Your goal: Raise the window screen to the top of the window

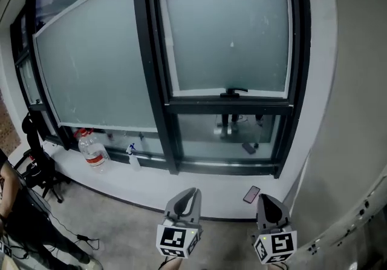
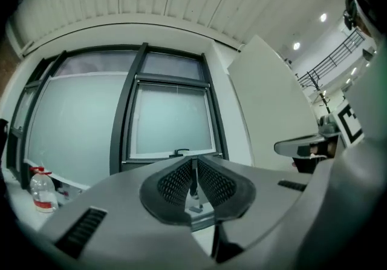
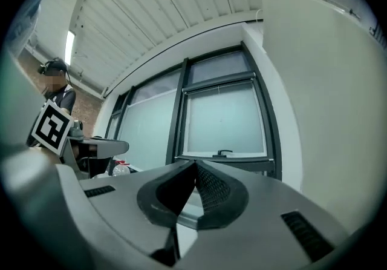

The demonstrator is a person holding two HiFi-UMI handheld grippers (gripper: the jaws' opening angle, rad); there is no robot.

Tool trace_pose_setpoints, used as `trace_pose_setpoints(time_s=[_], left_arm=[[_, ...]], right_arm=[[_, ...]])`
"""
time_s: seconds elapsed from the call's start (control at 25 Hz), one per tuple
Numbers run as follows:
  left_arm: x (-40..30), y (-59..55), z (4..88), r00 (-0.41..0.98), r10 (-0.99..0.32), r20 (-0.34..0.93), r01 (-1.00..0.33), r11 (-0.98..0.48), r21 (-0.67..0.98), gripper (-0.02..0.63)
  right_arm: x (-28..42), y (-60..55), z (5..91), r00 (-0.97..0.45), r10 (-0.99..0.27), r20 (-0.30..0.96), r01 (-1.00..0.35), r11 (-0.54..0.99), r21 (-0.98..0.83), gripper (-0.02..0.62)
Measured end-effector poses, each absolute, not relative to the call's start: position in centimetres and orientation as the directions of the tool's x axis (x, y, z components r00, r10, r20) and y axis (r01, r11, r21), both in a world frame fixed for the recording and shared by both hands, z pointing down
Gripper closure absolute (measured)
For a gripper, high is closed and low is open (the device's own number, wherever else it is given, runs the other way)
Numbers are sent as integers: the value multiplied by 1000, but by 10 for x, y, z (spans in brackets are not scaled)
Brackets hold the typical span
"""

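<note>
The window screen (image 1: 228,39) is a pale frosted panel in the right-hand black window frame (image 1: 158,111). Its bottom bar, with a small black handle (image 1: 234,91), sits about halfway up the opening. The same screen (image 2: 172,120) and handle (image 2: 179,153) show in the left gripper view, and the screen (image 3: 224,120) with its handle (image 3: 224,153) in the right gripper view. My left gripper (image 1: 192,193) and right gripper (image 1: 265,199) hang side by side below the sill, well short of the handle. Left gripper (image 2: 193,163) and right gripper (image 3: 195,164) are both shut, holding nothing.
On the white sill (image 1: 199,193) lie a dark phone (image 1: 251,194), a small spray bottle (image 1: 133,157) and a large water bottle (image 1: 92,151). A black stand (image 1: 36,160) and a person (image 1: 12,202) are at the far left. A white wall (image 1: 357,111) closes the right side.
</note>
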State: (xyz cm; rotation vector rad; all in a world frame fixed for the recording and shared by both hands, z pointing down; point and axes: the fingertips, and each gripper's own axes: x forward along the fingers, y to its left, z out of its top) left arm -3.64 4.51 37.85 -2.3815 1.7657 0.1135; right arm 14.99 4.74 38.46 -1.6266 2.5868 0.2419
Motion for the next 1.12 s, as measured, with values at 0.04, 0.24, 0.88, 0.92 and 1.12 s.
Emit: trace_pose_setpoints(time_s=[0.04,0.24,0.88,0.92,1.12], left_arm=[[-31,56,385,291,-944,-153,-955,-278,-103,577],[-7,93,413,280,-955,-99,-959,-275,-62,577],[-3,125,408,291,-949,-117,-957,-288,-42,577],[-5,125,410,293,-949,-115,-956,-291,-37,577],[-11,131,425,315,-945,-92,-949,-315,-13,577]], right_arm=[[156,59,390,-439,-887,-142,-899,432,77,589],[172,99,408,-487,-868,-103,-873,485,37,589],[172,126,410,-462,-881,-103,-885,466,-8,589],[171,126,410,-458,-883,-103,-887,461,-13,589],[156,128,411,-468,-877,-106,-882,470,6,589]])
